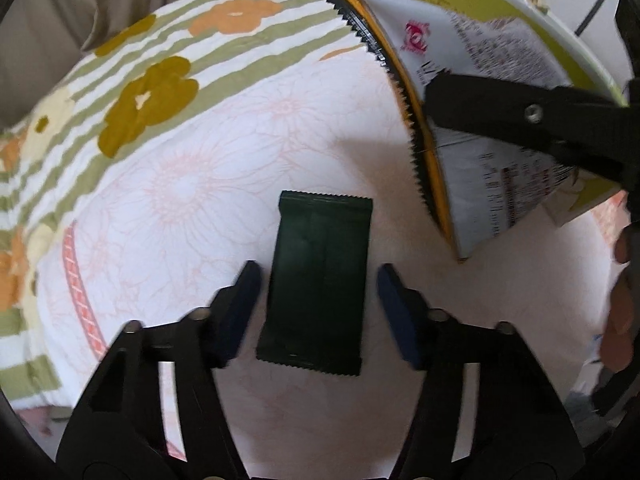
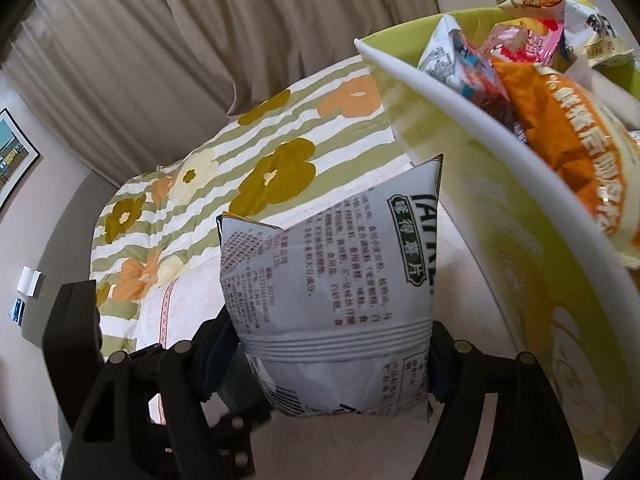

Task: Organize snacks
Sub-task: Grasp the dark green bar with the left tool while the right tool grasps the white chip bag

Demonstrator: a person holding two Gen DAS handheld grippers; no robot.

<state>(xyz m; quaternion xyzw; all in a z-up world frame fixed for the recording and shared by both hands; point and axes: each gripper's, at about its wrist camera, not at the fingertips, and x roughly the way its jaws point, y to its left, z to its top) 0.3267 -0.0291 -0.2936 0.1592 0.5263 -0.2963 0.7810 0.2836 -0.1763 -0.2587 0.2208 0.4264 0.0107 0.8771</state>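
Observation:
A dark green snack packet (image 1: 316, 284) lies flat on the white bed sheet (image 1: 192, 208). My left gripper (image 1: 316, 280) straddles it, and a thin strip of sheet shows between each pad and the packet's edges, so the jaws are open. My right gripper (image 2: 332, 356) is shut on a grey-white chip bag (image 2: 340, 264) and holds it off the bed, next to the outer wall of a lime-green bin (image 2: 520, 280). The left wrist view also shows this chip bag (image 1: 472, 92), with a black finger (image 1: 520, 110) of the right gripper across it.
The bin holds several snack packs, among them an orange one (image 2: 568, 152). A striped floral quilt (image 2: 224, 184) lies at the far end of the bed, in front of a beige curtain (image 2: 200, 40). A person's hand (image 1: 622, 312) shows at the right edge.

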